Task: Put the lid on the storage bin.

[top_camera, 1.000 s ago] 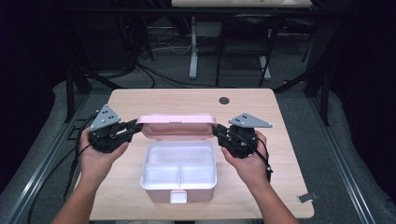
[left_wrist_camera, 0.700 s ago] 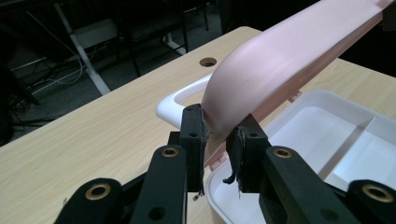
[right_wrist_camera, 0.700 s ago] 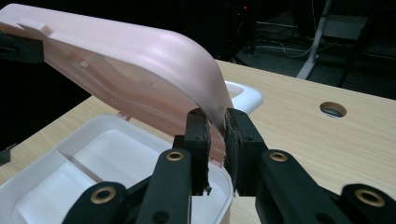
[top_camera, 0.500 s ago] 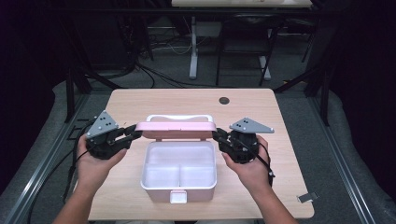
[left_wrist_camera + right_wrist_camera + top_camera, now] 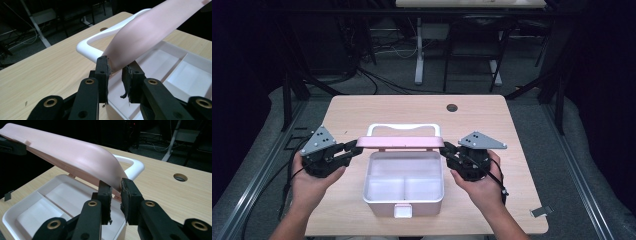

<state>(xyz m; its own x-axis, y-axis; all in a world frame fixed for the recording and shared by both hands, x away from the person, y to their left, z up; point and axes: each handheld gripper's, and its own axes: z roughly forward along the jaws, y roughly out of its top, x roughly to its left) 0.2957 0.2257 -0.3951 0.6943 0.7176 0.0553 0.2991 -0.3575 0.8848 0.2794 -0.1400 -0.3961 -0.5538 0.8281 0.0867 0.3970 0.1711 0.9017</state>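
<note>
Now you hold the pink lid (image 5: pixel 400 143) over the box (image 5: pixel 403 183).
Both compartments empty; left gripper (image 5: pixel 353 150) and right gripper (image 5: pixel 447 149) jaws clamp its ends.

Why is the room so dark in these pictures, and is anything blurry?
High view: light falls on the table; the room behind stays dim. Left gripper view: the pink lid looms large and soft. Right gripper view: the tool's jaws are crisp, the background murky.
</note>
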